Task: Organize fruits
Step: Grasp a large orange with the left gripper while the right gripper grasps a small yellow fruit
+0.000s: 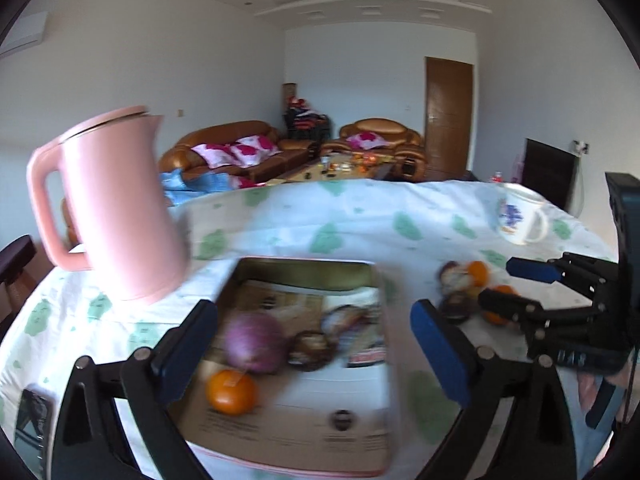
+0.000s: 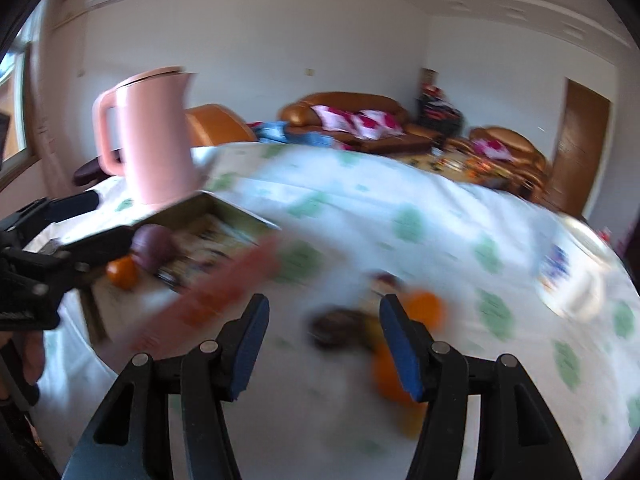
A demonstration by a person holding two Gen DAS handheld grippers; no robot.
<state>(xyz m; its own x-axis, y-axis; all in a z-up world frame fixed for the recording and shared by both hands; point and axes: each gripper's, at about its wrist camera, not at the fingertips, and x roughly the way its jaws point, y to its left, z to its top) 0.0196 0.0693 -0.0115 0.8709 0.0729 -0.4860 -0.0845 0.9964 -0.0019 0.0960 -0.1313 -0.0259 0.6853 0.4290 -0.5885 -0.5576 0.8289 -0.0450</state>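
Left wrist view
Left gripper (image 1: 316, 344): jaws stood wide apart and held nothing, poised above the tray.
Tray (image 1: 304, 270): a shallow tin on the table, just beside a pink kettle (image 1: 116, 208).
Fruit in tray: a purple onion-like bulb (image 1: 254, 342), an orange (image 1: 231, 392) in front of it, a dark round fruit (image 1: 310, 350) to its right.
Loose fruit (image 1: 466, 284): a small blurred pile on the cloth to the right of the tray.
Right gripper (image 1: 514, 286): reached in from the right, near that pile.
Mug (image 1: 520, 216): white, farther back.

Right wrist view
Right gripper (image 2: 320, 344): jaws partly open, nothing pressed between them.
Loose fruit (image 2: 424, 308): blurred oranges and dark pieces beyond the fingertips.
Left gripper (image 2: 86, 220): at far left, over the tray (image 2: 236, 210).
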